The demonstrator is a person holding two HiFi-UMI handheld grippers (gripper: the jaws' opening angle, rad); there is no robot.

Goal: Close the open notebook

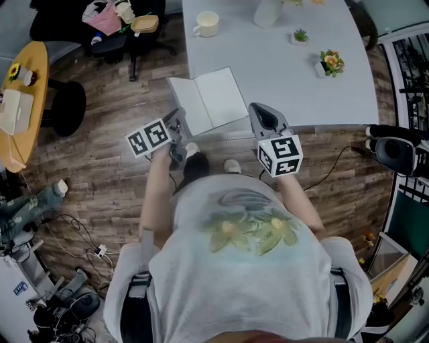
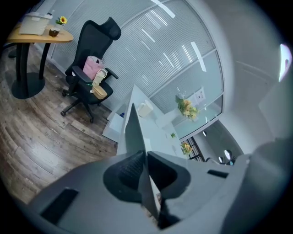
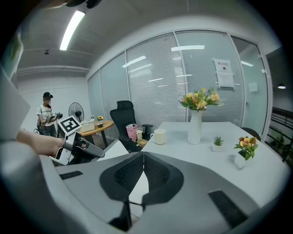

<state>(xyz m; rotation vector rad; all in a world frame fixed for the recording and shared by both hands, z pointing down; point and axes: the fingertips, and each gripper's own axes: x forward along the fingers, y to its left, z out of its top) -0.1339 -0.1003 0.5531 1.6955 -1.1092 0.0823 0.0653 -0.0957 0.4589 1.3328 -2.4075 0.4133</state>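
Note:
The open notebook (image 1: 208, 100) lies with blank white pages at the near edge of the white table (image 1: 281, 80). My left gripper (image 1: 178, 120) is at the notebook's left near corner, shut on its left cover. In the left gripper view the cover (image 2: 133, 130) runs edge-on, raised, between the closed jaws (image 2: 145, 157). My right gripper (image 1: 265, 119) hovers at the table edge just right of the notebook, apart from it. Its jaws (image 3: 143, 157) are shut with nothing between them. The right gripper view also shows the left gripper (image 3: 75, 145) beside the white page (image 3: 114, 148).
On the table stand a white mug (image 1: 206, 24), a white vase (image 1: 267, 12) and two small potted plants (image 1: 300, 35) (image 1: 331, 62). A black office chair (image 1: 127, 30) with bags and a round yellow table (image 1: 23, 94) stand left. Cables lie on the wooden floor (image 1: 74, 241). A person (image 3: 46, 114) stands far off.

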